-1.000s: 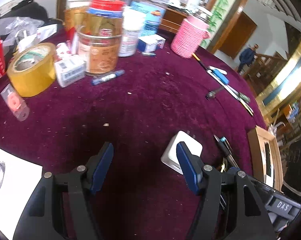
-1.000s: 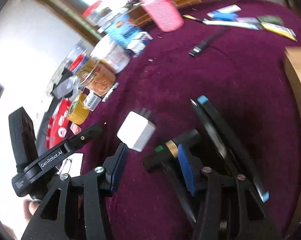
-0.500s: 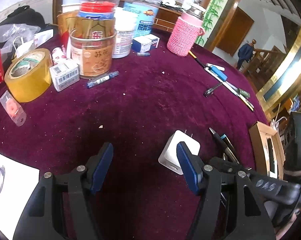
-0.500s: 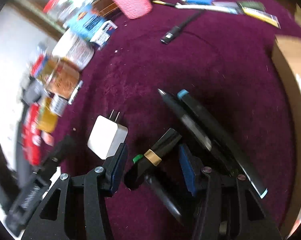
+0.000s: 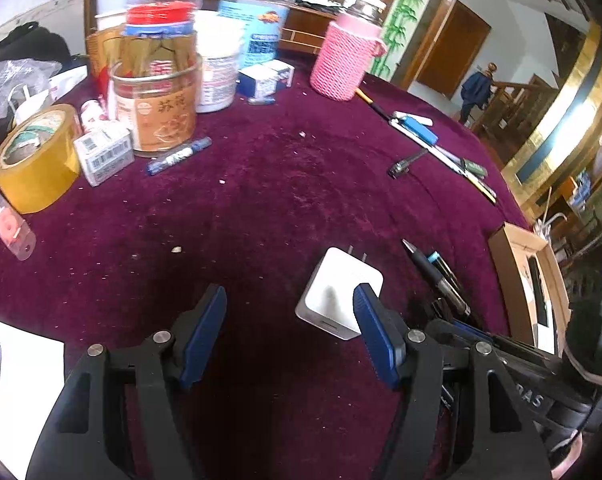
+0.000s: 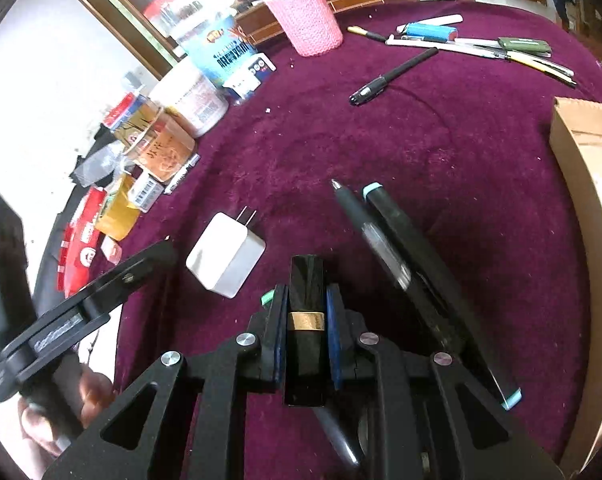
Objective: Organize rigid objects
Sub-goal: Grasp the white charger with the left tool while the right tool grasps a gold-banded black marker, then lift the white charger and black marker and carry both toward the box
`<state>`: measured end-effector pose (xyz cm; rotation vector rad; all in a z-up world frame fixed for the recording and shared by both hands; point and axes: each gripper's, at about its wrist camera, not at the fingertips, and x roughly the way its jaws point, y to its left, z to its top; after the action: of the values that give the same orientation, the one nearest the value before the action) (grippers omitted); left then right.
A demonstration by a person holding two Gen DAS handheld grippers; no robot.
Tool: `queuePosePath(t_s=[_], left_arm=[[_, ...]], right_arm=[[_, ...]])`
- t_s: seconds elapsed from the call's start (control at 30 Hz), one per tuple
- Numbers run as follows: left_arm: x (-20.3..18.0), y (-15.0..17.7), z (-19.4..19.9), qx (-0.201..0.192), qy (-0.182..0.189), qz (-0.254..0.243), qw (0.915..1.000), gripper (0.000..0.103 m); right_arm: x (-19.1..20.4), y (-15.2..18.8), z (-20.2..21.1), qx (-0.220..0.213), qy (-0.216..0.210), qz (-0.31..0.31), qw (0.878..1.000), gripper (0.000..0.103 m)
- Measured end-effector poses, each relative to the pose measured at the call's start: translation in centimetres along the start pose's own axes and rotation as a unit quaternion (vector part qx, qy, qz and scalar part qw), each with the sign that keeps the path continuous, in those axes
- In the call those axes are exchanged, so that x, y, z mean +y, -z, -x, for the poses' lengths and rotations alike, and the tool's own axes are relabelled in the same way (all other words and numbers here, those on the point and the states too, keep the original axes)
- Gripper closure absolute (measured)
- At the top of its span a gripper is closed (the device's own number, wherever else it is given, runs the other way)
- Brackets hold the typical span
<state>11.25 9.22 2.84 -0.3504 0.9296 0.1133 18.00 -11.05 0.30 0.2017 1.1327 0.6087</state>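
Right wrist view: right hand-held gripper (image 6: 306,330) clamps the black gold-banded tube (image 6: 306,320) lengthwise; cardboard box (image 6: 581,200) sits to its right.

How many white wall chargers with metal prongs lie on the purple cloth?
1. The white cube-shaped wall charger lies on the purple velvet cloth, just left of the right gripper. Others may be hidden behind the clutter of jars at the far left.

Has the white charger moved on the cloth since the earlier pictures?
No. The white charger lies where it did, beside the black pen on the purple cloth; only the cameras shifted.
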Motion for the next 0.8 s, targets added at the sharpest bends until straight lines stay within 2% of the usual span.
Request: queuePosePath(t_s=[0.1, 0.27, 0.33, 0.53, 0.57, 0.67, 0.8], left_arm=[[-1.0, 0.2, -0.6, 0.009, -0.001, -0.023, 0.9997, 0.038], [-2.9, 0.8, -1.9, 0.002, -0.040, -0.079, 0.9961, 0.037], [-3.3, 0.7, -2.2, -0.001, -0.032, -0.086, 0.9957, 0.034], [-4.0, 1.0, -4.2, 0.004, -0.048, -0.099, 0.9939, 0.034], [-4.2, 1.2, -4.3, 0.003, -0.052, -0.103, 0.9933, 0.036], [-4.5, 1.4, -4.0, -0.008, -0.054, -0.113, 0.9921, 0.055], [-4.3, 1.4, -3.9, -0.013, -0.063, -0.110, 0.9919, 0.055]], right_arm=[[-0.5, 0.3, 0.4, -0.006, -0.013, -0.003, 1.000, 0.088], [-0.7, 0.3, 0.4, -0.007, -0.024, 0.000, 1.000, 0.088], [-0.6, 0.2, -0.1, -0.001, -0.029, 0.003, 1.000, 0.088], [-0.4, 0.6, 0.2, -0.006, -0.028, 0.011, 1.000, 0.088], [-0.3, 0.6, 0.3, -0.008, -0.028, 0.011, 1.000, 0.088], [-0.3, 0.7, 0.3, -0.010, -0.029, 0.011, 0.999, 0.088], [-0.3, 0.8, 0.4, -0.012, -0.027, 0.012, 0.999, 0.088]])
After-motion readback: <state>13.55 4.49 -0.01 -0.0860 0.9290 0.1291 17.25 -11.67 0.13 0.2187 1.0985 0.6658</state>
